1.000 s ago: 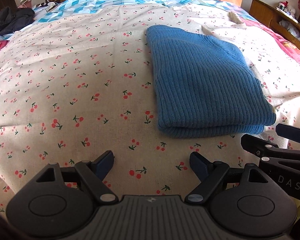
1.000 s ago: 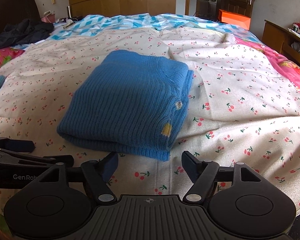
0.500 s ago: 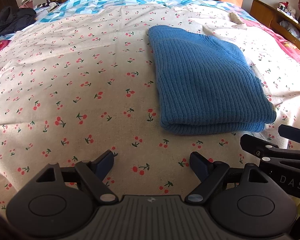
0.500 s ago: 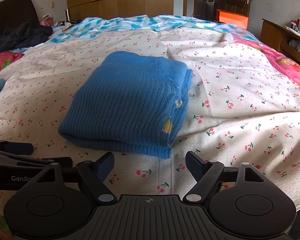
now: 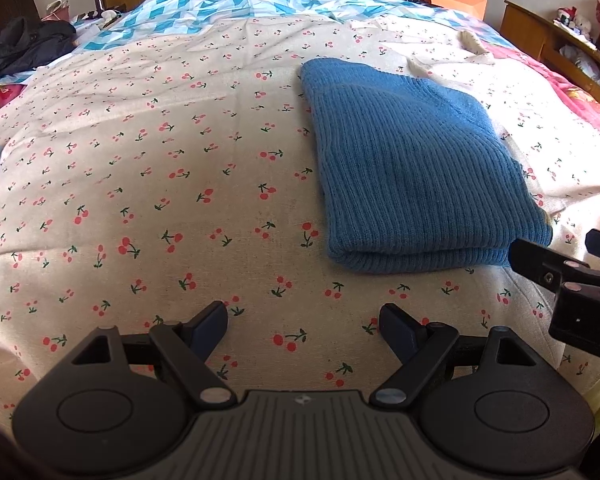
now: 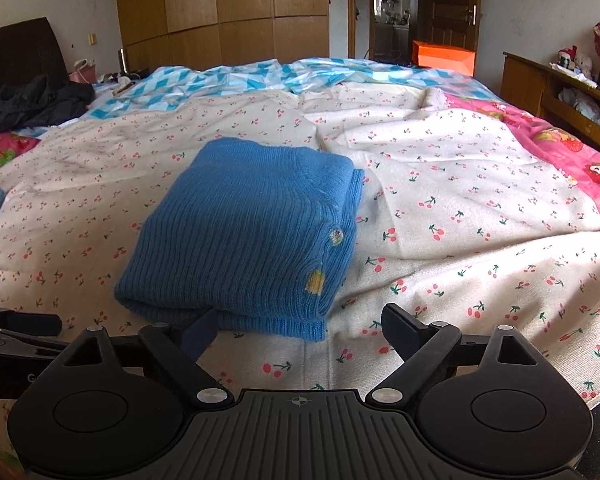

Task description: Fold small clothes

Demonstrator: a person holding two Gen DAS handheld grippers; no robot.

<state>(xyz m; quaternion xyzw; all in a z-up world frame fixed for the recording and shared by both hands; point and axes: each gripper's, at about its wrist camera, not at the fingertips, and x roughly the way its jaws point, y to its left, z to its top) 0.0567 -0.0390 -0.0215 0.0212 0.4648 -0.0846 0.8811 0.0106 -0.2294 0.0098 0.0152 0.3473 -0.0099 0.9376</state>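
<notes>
Left wrist view: the left tongs (image 5: 302,322) stand wide apart at the bottom of the frame, holding nothing, above the cherry-print sheet (image 5: 172,184) that covers the bed. The folded blue sweater (image 5: 416,172) lies on that sheet in the right half of the frame, its rounded folded edge toward the camera and well clear of the tongs. At the right edge the right tongs (image 5: 560,258) reach in, their dark tips just beside the sweater's near right corner. A blue-and-white patterned quilt (image 5: 228,8) lies at the top of the frame, and dark clothing (image 5: 24,46) sits at the upper left.

Right wrist view: the right tongs (image 6: 300,326) are spread open at the bottom. Their left finger (image 6: 200,330) sits at the sweater's (image 6: 240,236) near edge, its tip seemingly tucked under the fold; the right finger (image 6: 398,326) is over bare sheet (image 6: 460,200). The sweater lies left of centre, with two small yellowish marks along its right side. A wooden wardrobe (image 6: 224,12) fills the upper background, and an orange box (image 6: 442,54) stands at the upper right beyond the bed.
</notes>
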